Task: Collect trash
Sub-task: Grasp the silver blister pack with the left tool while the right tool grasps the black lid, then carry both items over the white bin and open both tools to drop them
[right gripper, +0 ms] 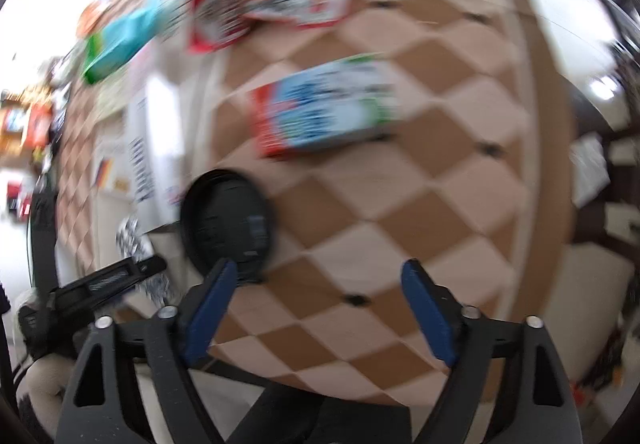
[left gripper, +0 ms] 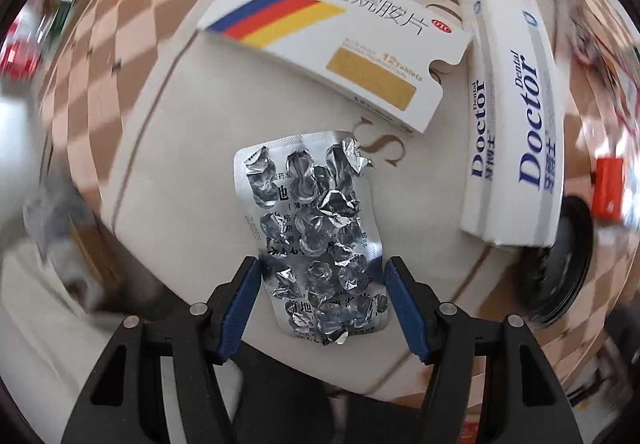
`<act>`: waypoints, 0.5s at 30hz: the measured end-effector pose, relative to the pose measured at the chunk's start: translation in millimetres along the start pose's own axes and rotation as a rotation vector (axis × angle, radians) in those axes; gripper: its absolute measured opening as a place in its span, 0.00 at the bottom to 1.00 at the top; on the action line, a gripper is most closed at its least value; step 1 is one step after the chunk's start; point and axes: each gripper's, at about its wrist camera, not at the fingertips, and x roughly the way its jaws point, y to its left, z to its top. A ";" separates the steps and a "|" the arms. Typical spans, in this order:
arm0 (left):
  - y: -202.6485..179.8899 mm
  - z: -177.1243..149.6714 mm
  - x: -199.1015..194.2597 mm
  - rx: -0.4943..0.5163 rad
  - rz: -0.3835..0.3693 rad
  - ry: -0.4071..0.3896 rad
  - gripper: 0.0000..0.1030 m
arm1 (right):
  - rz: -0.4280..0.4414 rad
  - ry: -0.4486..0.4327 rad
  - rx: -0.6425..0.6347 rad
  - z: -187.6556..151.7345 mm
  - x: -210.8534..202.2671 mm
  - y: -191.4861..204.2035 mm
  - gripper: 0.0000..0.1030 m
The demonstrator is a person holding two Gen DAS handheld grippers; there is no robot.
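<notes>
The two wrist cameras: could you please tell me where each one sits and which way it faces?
Left wrist: on the left gripper, looking down along its open blue fingers at an empty blister pack on a beige mat, with a pill box and toothpaste box beyond.
Right wrist: on the right gripper, open and empty, facing the checkered tablecloth and blurred packets.
Shared: black lid, blister pack, toothpaste box; the right view also catches the left gripper.

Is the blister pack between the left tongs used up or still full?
Used up, apparently: the blister pack lies foil-side up, and every visible pocket's foil is torn open.
</notes>
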 end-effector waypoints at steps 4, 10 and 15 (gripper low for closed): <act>5.4 -1.1 7.3 0.050 -0.032 -0.003 0.61 | -0.018 -0.004 -0.128 6.6 25.4 38.6 0.95; 9.6 0.9 0.4 0.057 -0.059 -0.038 0.60 | -0.142 0.012 -0.228 9.7 56.5 72.2 0.95; 22.6 -17.9 -2.3 0.122 -0.039 -0.094 0.59 | -0.199 -0.041 -0.183 5.6 69.8 70.5 0.87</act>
